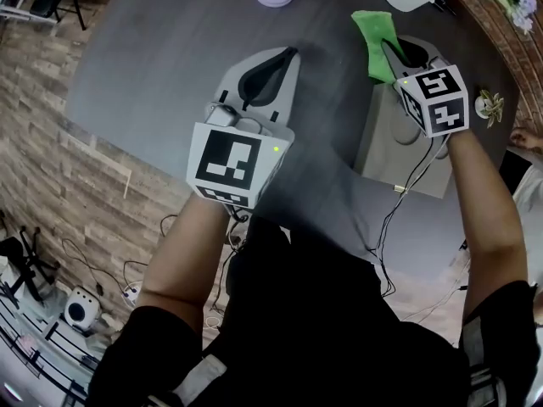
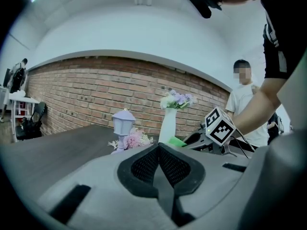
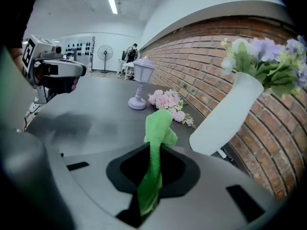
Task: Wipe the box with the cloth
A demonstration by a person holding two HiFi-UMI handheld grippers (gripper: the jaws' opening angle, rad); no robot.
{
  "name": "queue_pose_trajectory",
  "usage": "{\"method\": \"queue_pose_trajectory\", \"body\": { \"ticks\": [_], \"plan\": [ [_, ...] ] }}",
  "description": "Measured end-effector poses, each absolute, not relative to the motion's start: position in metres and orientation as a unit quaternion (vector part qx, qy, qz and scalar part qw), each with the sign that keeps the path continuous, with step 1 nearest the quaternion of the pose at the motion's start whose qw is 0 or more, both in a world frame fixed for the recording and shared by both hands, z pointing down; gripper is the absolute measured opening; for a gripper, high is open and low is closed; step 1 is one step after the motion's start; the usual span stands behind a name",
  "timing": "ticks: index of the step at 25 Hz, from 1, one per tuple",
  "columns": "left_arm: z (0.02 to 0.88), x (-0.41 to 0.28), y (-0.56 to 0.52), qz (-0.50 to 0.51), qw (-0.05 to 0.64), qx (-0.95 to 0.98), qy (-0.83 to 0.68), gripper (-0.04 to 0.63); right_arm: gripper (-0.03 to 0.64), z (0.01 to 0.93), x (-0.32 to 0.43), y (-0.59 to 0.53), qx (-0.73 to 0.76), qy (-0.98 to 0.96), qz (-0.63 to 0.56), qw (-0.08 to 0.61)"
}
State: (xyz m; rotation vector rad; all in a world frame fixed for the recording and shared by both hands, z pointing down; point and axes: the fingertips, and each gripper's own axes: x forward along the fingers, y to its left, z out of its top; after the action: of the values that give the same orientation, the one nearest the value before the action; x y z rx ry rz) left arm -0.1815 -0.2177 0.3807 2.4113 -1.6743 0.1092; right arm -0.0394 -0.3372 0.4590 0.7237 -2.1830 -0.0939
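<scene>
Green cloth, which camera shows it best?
The right gripper view: the green cloth stands close up, pinched in the jaws of the right tool. The head view shows it smaller, sticking out ahead of that tool. The left gripper view catches only a green sliver beside the white vase.

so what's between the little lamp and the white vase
A bunch of pink flowers lies on the table between the lamp and the vase, clearest in the right gripper view.

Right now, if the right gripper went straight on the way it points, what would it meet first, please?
Probably the bunch of pink flowers lying on the dark table, ahead of the right gripper and its green cloth; depth is unclear.
</scene>
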Motion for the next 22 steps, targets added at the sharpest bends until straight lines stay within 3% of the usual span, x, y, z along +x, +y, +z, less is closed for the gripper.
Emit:
{"method": "queue_pose_trajectory", "body": {
  "ticks": [22],
  "plan": [
    [0.371, -0.127, -0.222, 0.05, 0.093, 0.829, -0.549, 0.009, 0.038, 0.464, 0.012, -0.323, 0.304, -0.864, 0.005, 0.4]
  ]
}}
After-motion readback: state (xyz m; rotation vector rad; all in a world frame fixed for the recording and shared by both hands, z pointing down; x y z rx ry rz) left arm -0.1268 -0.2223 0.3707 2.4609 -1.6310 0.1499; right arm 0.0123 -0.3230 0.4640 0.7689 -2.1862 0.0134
